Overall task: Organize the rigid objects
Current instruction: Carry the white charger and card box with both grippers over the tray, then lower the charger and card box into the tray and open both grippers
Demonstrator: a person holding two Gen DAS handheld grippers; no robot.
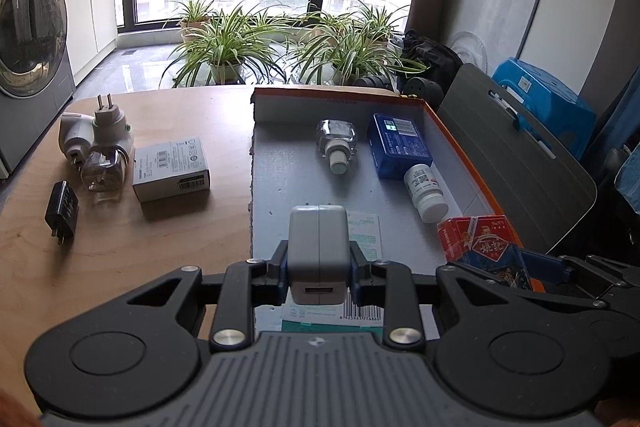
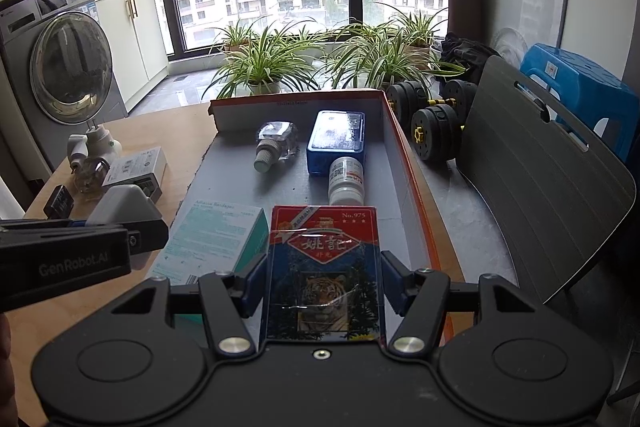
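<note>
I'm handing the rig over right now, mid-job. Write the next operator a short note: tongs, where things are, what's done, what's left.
Left tongs: shut on the white charger, held over the tray's near end.
Right tongs: shut on the playing card box, also over the tray.
In the orange-rimmed tray: glass bottle, blue box, white pill bottle, bandage box.
Left on the table: white plug adapters, clear bottle, grey box, black adapter.
</note>
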